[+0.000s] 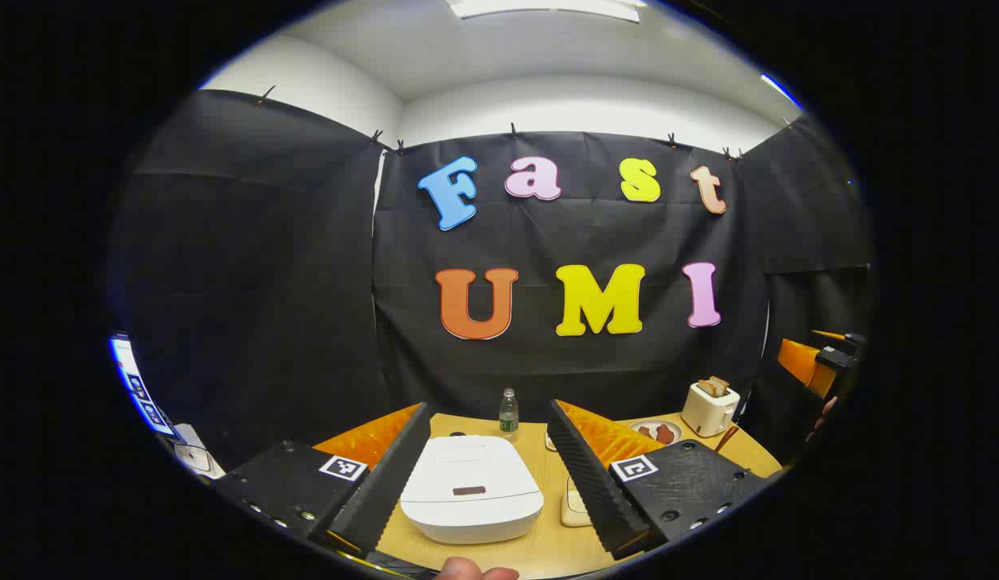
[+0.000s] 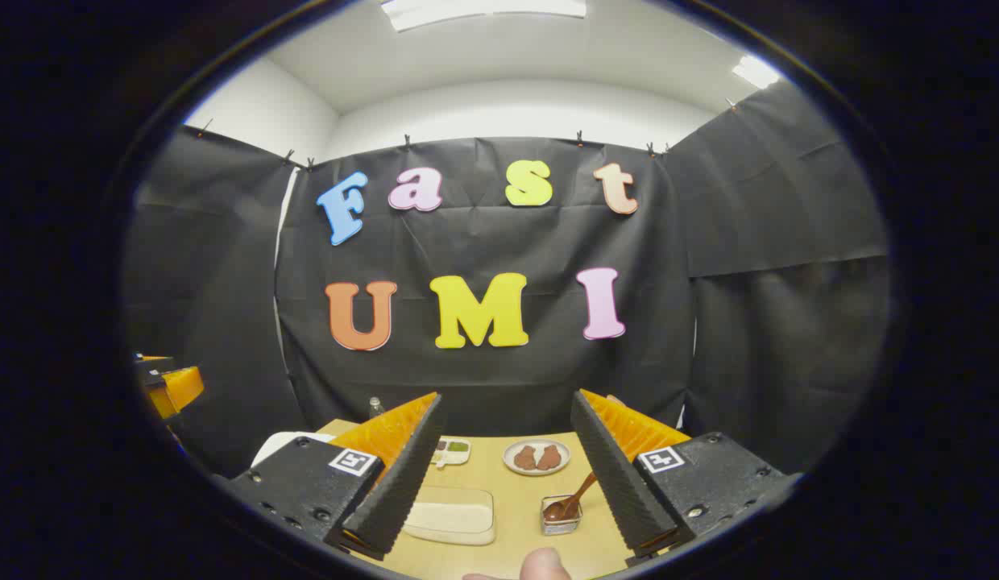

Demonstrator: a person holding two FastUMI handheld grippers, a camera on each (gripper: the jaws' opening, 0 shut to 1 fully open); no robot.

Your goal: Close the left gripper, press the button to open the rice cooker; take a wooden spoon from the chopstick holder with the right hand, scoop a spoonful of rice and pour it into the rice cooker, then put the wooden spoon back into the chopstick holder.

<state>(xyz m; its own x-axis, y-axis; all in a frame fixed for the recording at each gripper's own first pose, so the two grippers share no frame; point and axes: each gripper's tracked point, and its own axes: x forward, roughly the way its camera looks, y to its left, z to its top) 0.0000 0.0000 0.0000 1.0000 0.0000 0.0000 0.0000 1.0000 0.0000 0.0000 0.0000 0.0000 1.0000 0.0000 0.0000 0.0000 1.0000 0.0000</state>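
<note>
The white rice cooker (image 1: 471, 487) sits on the wooden table with its lid down and a dark button (image 1: 469, 490) at the front. My left gripper (image 1: 487, 412) hovers open above it, one finger on each side. In the right gripper view, a wooden spoon (image 2: 574, 498) leans in a small chopstick holder (image 2: 561, 517), just inside the right finger. A shallow cream tray of rice (image 2: 453, 514) lies by the left finger. My right gripper (image 2: 507, 399) is open with nothing between its fingers. The cooker's white edge (image 2: 286, 443) shows at the left.
A water bottle (image 1: 508, 412) stands behind the cooker. A toaster (image 1: 710, 407) with bread and a plate (image 1: 655, 432) of brown pieces sit at the back right. A small dish (image 2: 451, 451) lies beyond the tray. A thumb (image 2: 548, 564) shows at the bottom.
</note>
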